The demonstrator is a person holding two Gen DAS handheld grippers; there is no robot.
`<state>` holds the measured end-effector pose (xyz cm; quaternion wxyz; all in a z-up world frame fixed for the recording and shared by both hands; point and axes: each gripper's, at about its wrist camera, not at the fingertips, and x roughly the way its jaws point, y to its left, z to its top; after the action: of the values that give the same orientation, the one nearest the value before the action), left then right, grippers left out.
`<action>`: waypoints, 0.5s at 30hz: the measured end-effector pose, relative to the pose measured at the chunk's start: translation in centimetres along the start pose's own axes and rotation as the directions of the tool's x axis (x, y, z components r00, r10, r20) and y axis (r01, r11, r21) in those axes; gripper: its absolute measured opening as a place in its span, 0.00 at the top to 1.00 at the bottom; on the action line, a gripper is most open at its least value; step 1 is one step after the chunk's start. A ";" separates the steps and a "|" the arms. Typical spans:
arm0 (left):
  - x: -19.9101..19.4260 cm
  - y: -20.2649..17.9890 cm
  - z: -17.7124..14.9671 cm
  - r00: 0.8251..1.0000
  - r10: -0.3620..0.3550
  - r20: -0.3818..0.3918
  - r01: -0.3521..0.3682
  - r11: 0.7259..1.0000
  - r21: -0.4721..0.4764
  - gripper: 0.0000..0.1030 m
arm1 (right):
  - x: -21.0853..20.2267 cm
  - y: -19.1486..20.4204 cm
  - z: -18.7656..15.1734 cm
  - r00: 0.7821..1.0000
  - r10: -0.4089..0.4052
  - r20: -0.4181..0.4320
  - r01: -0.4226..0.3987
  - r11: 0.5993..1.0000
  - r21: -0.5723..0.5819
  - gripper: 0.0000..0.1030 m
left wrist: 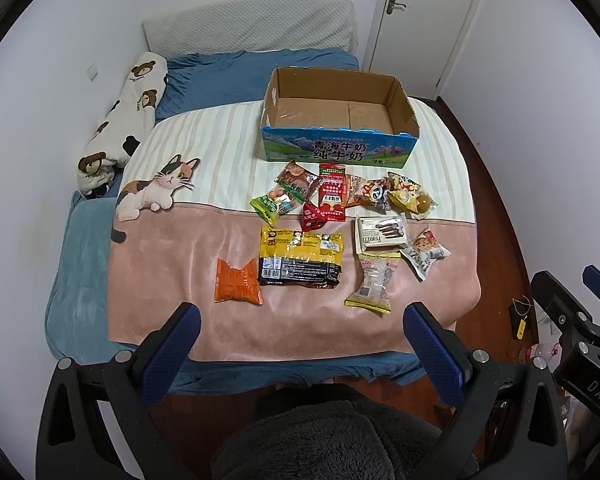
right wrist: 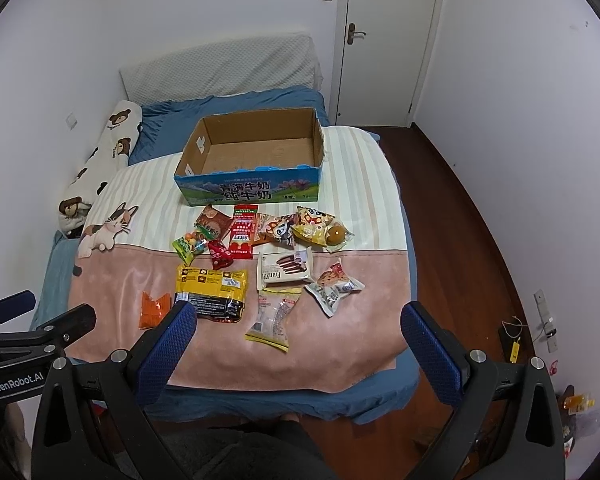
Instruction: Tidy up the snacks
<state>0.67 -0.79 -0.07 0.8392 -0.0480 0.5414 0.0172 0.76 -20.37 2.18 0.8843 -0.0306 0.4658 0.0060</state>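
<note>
Nothing packed yet: cardboard box [left wrist: 340,114] empty, far ahead of both claws. Snack packets [right wrist: 260,264] scattered between, on bed. Left claw [left wrist: 300,320] and right claw [right wrist: 300,320] spread wide, holding nothing.

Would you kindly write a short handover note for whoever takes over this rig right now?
Left tongs: open, empty, held above the near edge of the bed.
Right tongs: open, empty, alongside.
Cardboard box: open, nothing inside, at the far end of the blanket.
Snack packets: all lie loose on the blanket in front of the box.
Done: nothing packed.
Left: move every packet into the box.
</note>
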 end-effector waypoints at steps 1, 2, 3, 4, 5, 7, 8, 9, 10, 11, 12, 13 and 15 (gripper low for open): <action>0.0 0.0 0.1 1.000 0.000 -0.001 0.000 1.000 0.000 0.00 | 0.1 0.0 0.1 1.000 0.000 0.000 0.000 1.000 0.000 0.00; 0.0 -0.1 0.1 1.000 -0.001 -0.002 0.001 1.000 0.001 0.00 | 0.1 0.0 0.1 1.000 0.000 -0.001 0.000 1.000 0.000 0.00; 0.0 -0.1 0.1 1.000 0.000 -0.001 0.000 1.000 0.002 0.00 | 0.1 0.0 0.1 1.000 0.001 -0.001 -0.001 1.000 0.002 0.00; 0.0 -0.1 0.1 1.000 0.000 0.000 0.000 1.000 0.002 0.00 | 0.1 0.0 0.1 1.000 0.001 -0.001 -0.001 1.000 0.003 0.00; 0.0 -0.1 0.2 1.000 0.000 0.001 0.000 1.000 0.003 0.00 | 0.1 0.0 0.1 1.000 0.002 0.000 -0.002 1.000 0.002 0.00; 0.1 -0.1 0.4 1.000 -0.001 0.000 0.001 1.000 0.005 0.00 | 0.1 0.0 0.1 1.000 0.002 0.000 -0.002 1.000 0.002 0.00; 0.2 -0.1 0.4 1.000 -0.001 -0.001 0.001 1.000 0.006 0.00 | 0.1 0.1 0.1 1.000 0.003 0.000 -0.003 1.000 0.002 0.00; 0.1 -0.1 0.4 1.000 -0.001 -0.002 0.001 1.000 0.005 0.00 | 0.1 0.0 0.1 1.000 0.004 -0.001 -0.004 1.000 0.002 0.00; 0.2 -0.2 0.5 1.000 -0.002 -0.003 0.002 1.000 0.007 0.00 | 0.1 -0.1 0.1 1.000 0.002 0.001 -0.002 1.000 0.002 0.00; 0.3 -0.2 0.6 1.000 -0.004 -0.004 0.004 1.000 0.008 0.00 | 0.1 0.0 0.1 1.000 0.001 0.004 -0.001 1.000 0.001 0.00; 0.3 -0.3 0.6 1.000 -0.004 -0.006 0.004 1.000 0.010 0.00 | 0.1 0.0 0.1 1.000 0.002 0.005 -0.002 1.000 0.000 0.00; 0.4 -0.3 0.7 1.000 -0.005 -0.007 0.005 1.000 0.011 0.00 | 0.1 0.0 0.1 1.000 0.001 0.005 -0.001 1.000 -0.003 0.00; 0.4 -0.3 0.7 1.000 -0.005 -0.003 0.005 1.000 0.012 0.00 | 0.0 0.1 0.1 1.000 0.001 0.010 -0.001 1.000 -0.005 0.00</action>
<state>1.46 -0.99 -0.10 0.8388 -0.0444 0.5425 0.0120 0.87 -20.28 2.24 0.8865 -0.0327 0.4615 0.0080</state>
